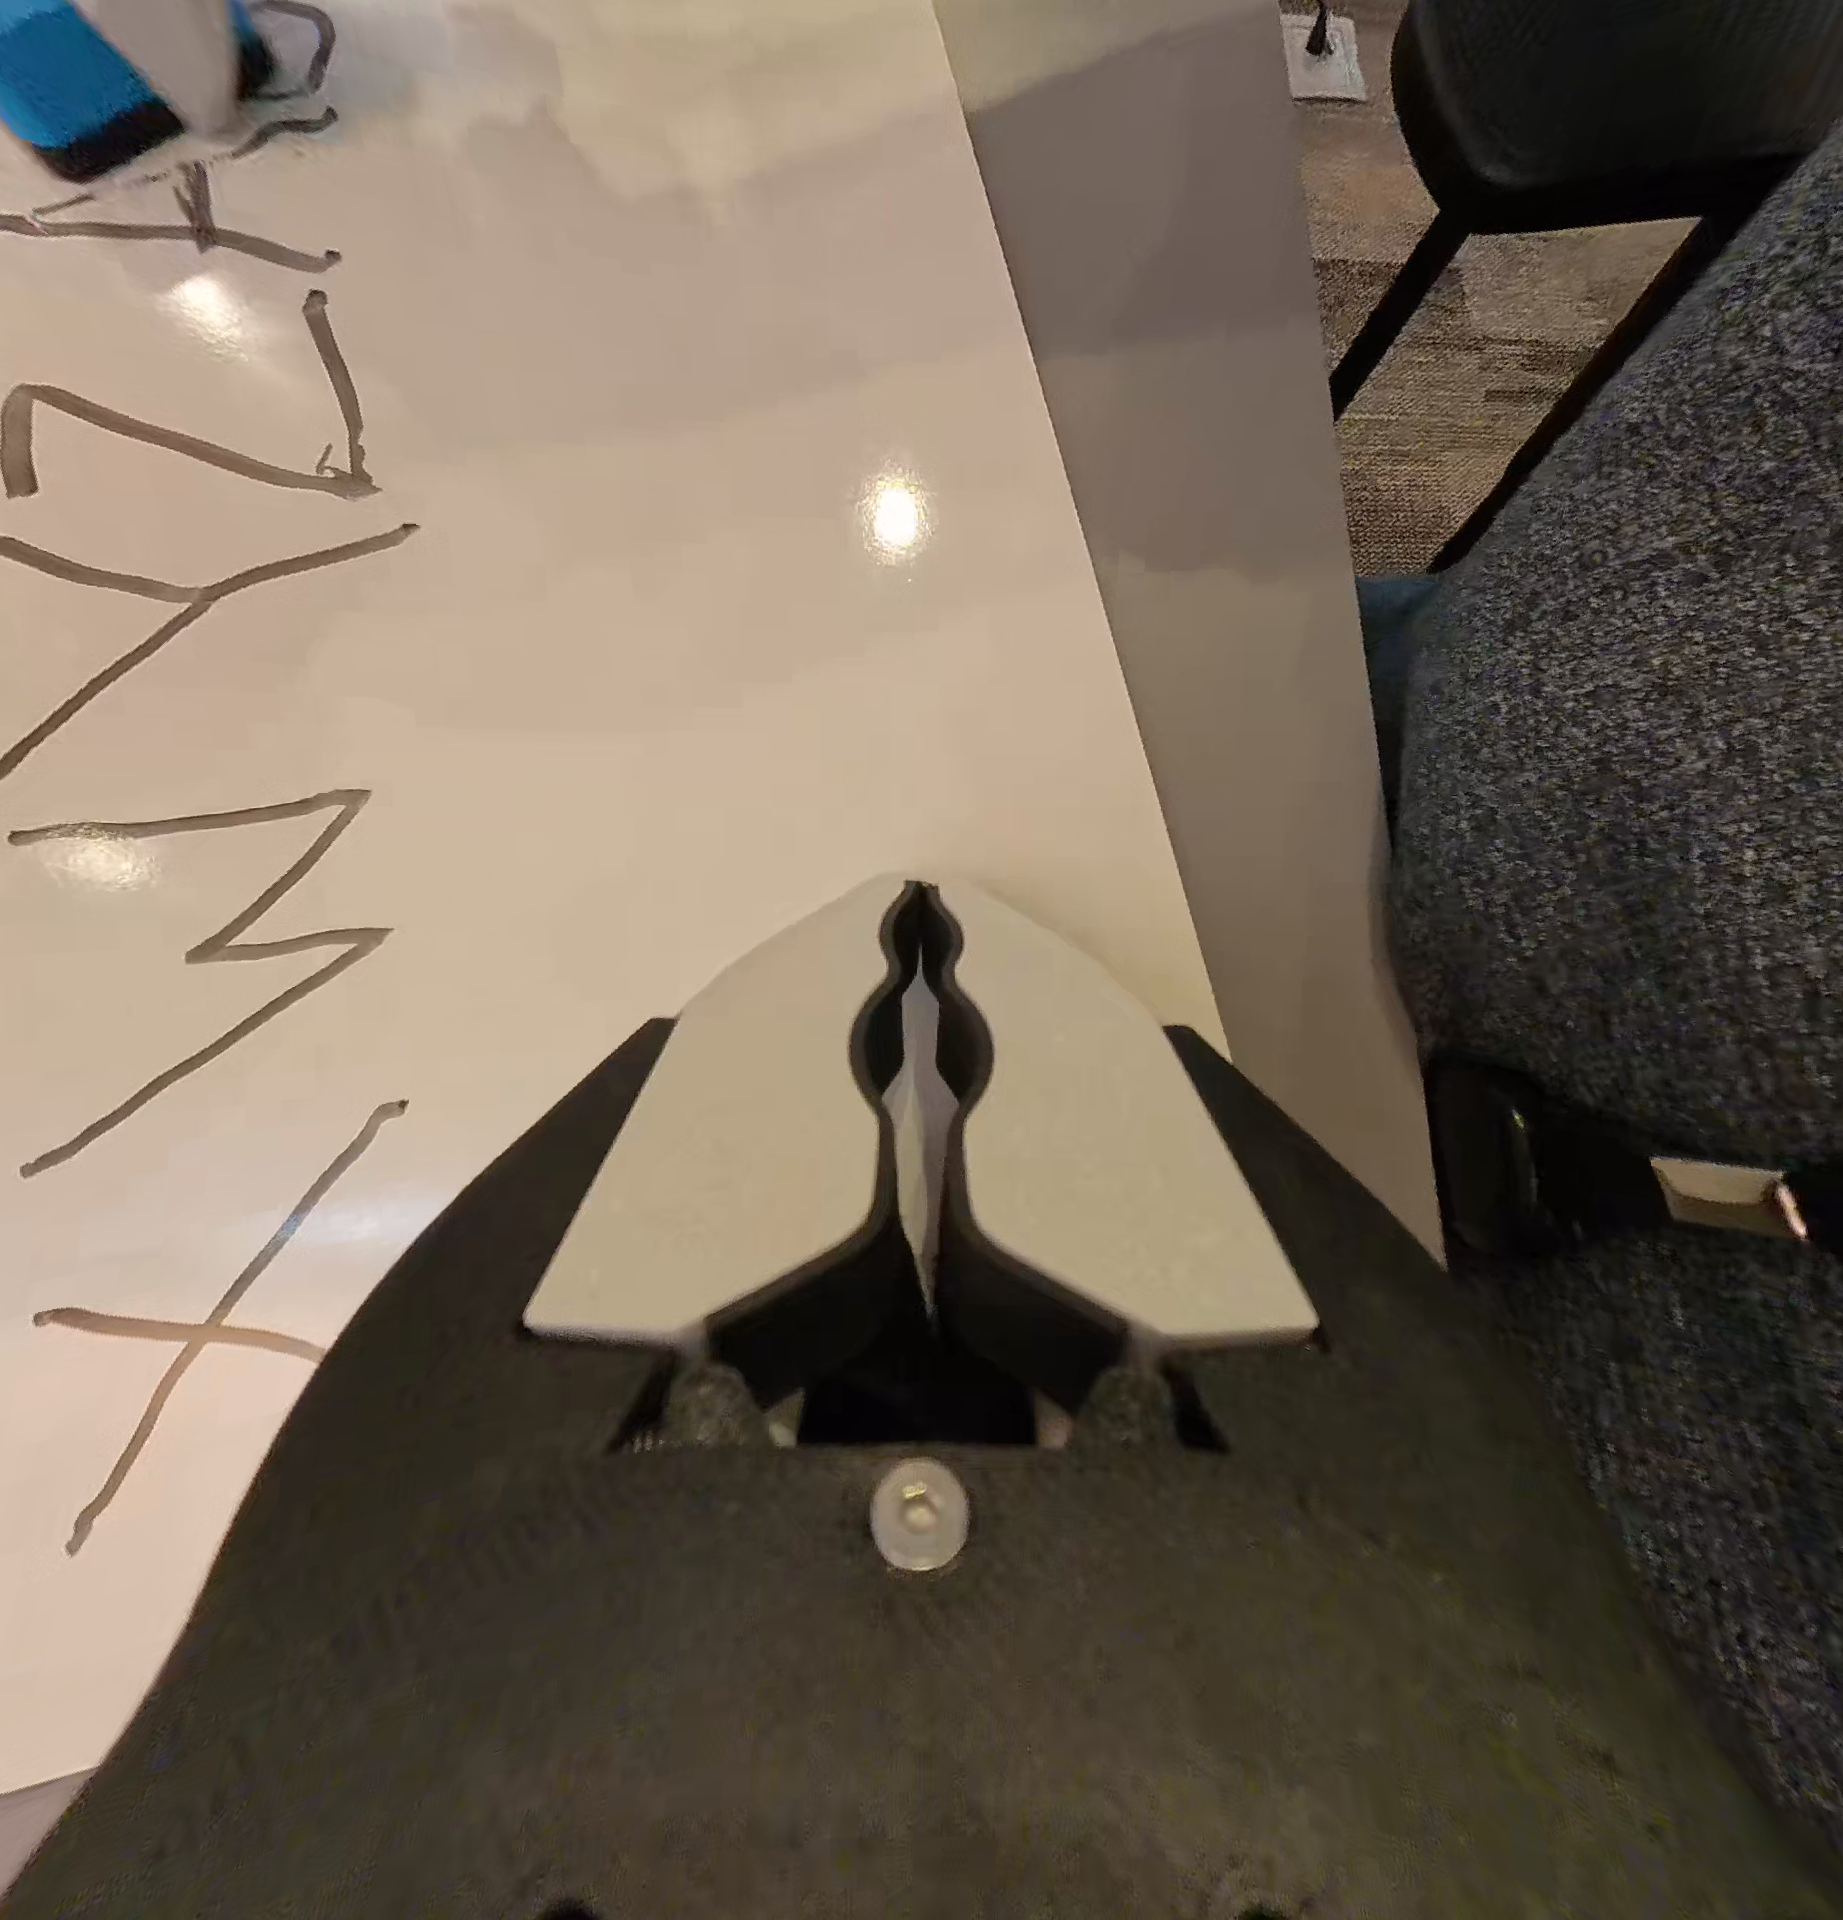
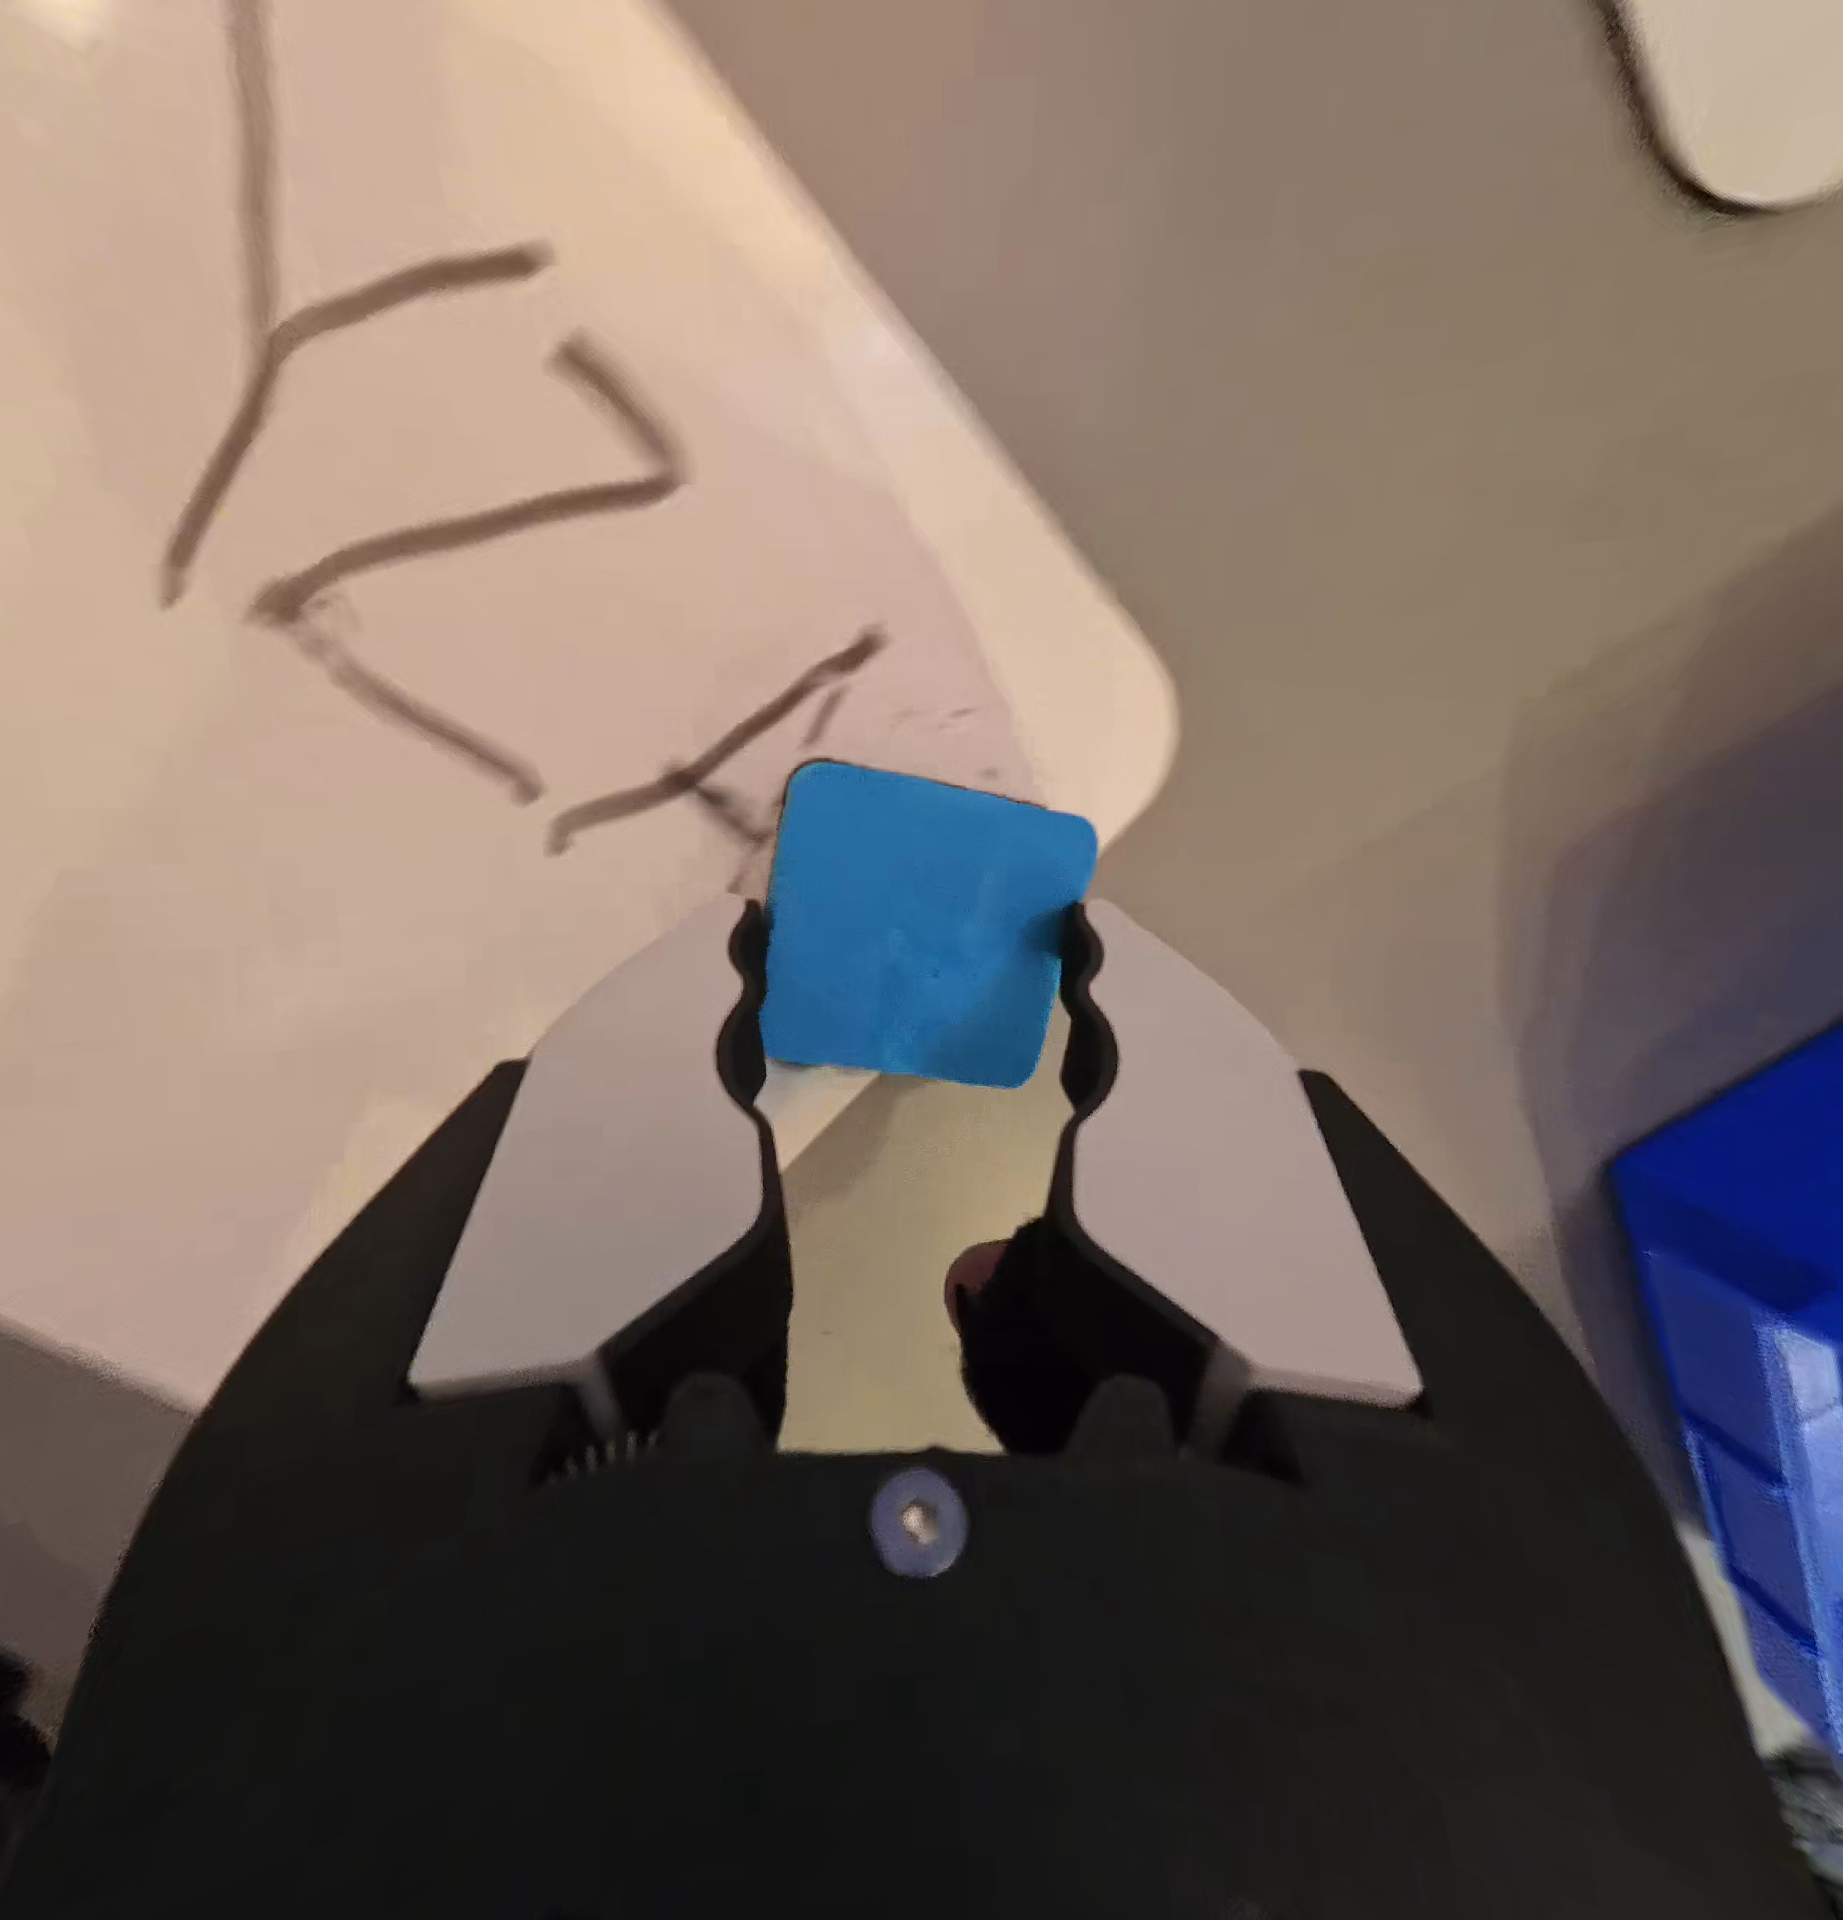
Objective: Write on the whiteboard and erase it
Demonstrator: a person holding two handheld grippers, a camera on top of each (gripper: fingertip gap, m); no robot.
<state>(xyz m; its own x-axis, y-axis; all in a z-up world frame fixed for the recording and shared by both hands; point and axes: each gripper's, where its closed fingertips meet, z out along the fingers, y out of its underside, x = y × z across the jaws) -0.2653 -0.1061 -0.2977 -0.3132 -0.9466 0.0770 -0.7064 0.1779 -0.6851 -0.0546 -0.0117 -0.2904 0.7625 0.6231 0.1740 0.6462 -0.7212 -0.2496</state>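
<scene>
Grey tabletop carries the scribbled whiteboard — right gripper jaws clamp a blue eraser; left gripper jaws closed, empty.

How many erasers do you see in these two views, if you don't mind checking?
1. The blue eraser sits between the right gripper's pads at the whiteboard's corner; the left wrist view shows it far off, top left. Others may lie out of frame.

Warm overhead light; glare spots on whiteboard; right view motion-blurred; wide-angle edge distortion.
</scene>
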